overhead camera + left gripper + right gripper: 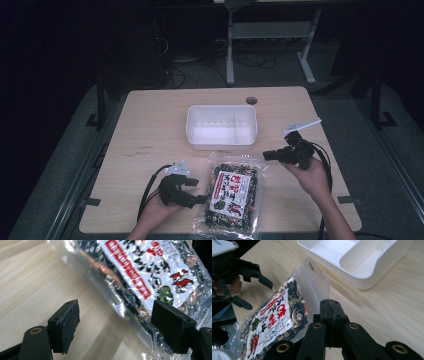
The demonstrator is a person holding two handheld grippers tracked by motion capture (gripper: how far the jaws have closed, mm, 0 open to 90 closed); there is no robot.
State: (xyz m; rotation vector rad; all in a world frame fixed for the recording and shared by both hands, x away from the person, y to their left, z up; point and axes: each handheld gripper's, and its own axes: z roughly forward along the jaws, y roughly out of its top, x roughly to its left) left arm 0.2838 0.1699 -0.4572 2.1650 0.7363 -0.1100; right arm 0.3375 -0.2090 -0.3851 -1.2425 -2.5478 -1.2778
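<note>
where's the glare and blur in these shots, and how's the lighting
High view: dim overall, room behind nearly black, table evenly lit. Left gripper view: white glare streaks on the bag, whose print is soft, while the pads are sharp. Right gripper view: bright, tray nearly washed out, bag's clear top edge catching light.

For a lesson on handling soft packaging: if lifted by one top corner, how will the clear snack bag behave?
The snack bag would likely sag and swing, since its thin film crinkles. Its glossy plastic may slip between pads. Loose dried pieces inside probably shift downward.
</note>
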